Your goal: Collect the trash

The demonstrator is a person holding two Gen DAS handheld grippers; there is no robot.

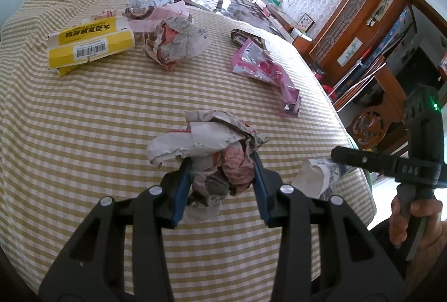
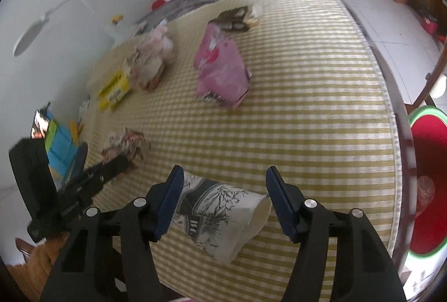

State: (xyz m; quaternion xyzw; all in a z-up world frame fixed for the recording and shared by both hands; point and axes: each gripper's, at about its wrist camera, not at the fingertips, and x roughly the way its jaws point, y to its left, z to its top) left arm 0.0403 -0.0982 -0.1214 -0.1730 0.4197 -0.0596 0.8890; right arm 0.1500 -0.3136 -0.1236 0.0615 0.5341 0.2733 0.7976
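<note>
My left gripper (image 1: 222,162) is shut on a crumpled ball of printed paper (image 1: 212,145) on the yellow checked tablecloth (image 1: 83,134). My right gripper (image 2: 223,176) is open, its fingers on either side of a flattened paper cup (image 2: 220,215) with black drawings, which lies near the table's front edge. The cup (image 1: 313,176) and the right gripper's body (image 1: 419,156) also show at the right of the left wrist view. The left gripper (image 2: 111,167) with its paper ball (image 2: 125,145) shows at the left of the right wrist view.
Further back lie a yellow box (image 1: 89,44), another crumpled paper ball (image 1: 176,44), a pink foil wrapper (image 1: 265,70) and a dark wrapper (image 1: 243,36). A red bin (image 2: 427,184) with a green rim stands beside the table on the right. Wooden furniture stands beyond.
</note>
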